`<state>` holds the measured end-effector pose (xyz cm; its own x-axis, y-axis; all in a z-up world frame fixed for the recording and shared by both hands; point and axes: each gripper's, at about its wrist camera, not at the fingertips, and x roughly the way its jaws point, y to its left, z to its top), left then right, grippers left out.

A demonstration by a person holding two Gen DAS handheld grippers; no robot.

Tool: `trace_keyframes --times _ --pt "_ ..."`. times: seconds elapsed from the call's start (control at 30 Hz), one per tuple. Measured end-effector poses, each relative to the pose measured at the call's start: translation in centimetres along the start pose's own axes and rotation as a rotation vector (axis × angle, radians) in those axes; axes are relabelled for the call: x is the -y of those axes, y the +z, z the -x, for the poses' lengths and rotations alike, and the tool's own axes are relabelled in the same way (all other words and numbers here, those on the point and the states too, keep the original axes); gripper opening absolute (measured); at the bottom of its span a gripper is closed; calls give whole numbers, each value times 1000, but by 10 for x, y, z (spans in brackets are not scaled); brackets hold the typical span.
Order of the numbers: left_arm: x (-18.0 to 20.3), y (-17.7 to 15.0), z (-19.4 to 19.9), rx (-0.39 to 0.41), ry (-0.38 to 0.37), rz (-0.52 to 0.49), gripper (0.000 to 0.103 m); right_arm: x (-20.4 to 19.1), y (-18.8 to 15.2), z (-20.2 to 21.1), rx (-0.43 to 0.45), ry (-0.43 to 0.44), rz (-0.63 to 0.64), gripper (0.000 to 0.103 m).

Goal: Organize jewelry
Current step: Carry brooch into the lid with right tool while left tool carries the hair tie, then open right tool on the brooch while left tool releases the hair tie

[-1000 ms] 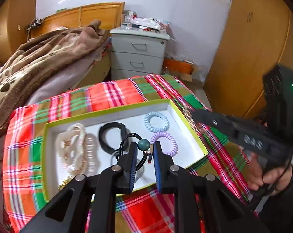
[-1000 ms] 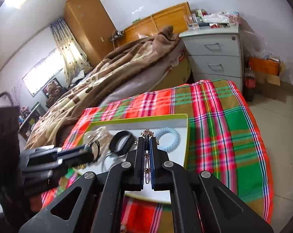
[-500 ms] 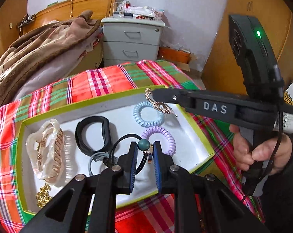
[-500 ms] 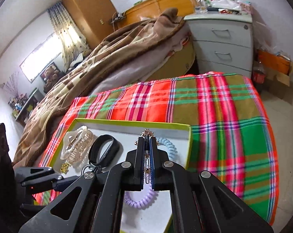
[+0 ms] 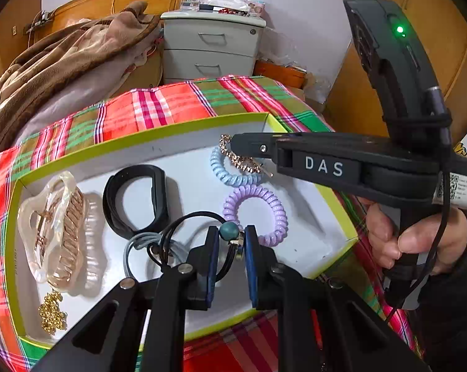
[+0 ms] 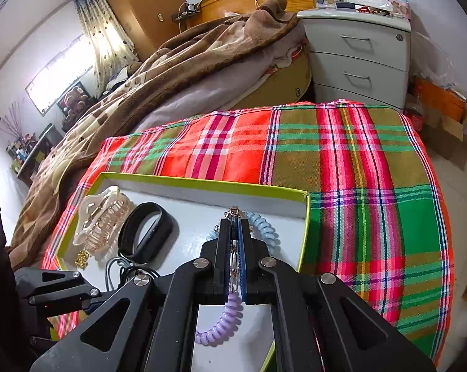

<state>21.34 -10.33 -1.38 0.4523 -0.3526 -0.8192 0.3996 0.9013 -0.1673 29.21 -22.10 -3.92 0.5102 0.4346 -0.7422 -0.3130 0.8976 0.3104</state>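
Note:
A white tray with a lime-green rim (image 5: 171, 127) (image 6: 202, 183) lies on the plaid cloth. My left gripper (image 5: 231, 238) is shut on a black hair tie with a teal bead (image 5: 228, 231), low over the tray's near side. My right gripper (image 6: 234, 220) (image 5: 233, 144) is shut on a rose-gold chain bracelet (image 5: 241, 159) (image 6: 233, 212), which hangs just above the blue coil hair tie (image 5: 230, 178) (image 6: 264, 232). A purple coil tie (image 5: 258, 210), a black band (image 5: 137, 201), a pearly claw clip (image 5: 56, 226), a grey tie (image 5: 134, 245) and a gold chain (image 5: 52, 313) lie in the tray.
The plaid cloth (image 6: 341, 161) stretches bare to the right of and behind the tray. A brown blanket (image 6: 187, 62) is heaped behind it, beside a grey drawer unit (image 6: 357, 49). A hand (image 5: 403, 241) grips the right tool's handle at the tray's right edge.
Both grippers have sunk toward the tray. The right one swung in from the right edge over the tray with the bracelet. The hair tie stayed in the left one.

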Motion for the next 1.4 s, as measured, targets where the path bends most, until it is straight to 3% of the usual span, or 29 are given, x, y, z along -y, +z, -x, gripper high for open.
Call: trace_keyframes --times 0.37,0.47,0.77,0.9,1.03,1.4 --pt "-1 -2 -6 -13 14 8 20 -6 2 0 7 -46 51 5" --pt "-1 -2 -6 -14 9 9 29 -8 3 0 12 -52 60 9" --pt "-2 -4 0 -4 29 30 35 -10 0 8 24 -85 74 14" --pt "-3 -4 6 9 39 36 38 -13 -2 13 32 -87 70 22" --pt "-2 -6 12 20 48 40 42 -17 -5 22 51 -84 67 32" --pt "-1 -23 48 76 124 69 43 -38 -22 62 144 -111 47 32"
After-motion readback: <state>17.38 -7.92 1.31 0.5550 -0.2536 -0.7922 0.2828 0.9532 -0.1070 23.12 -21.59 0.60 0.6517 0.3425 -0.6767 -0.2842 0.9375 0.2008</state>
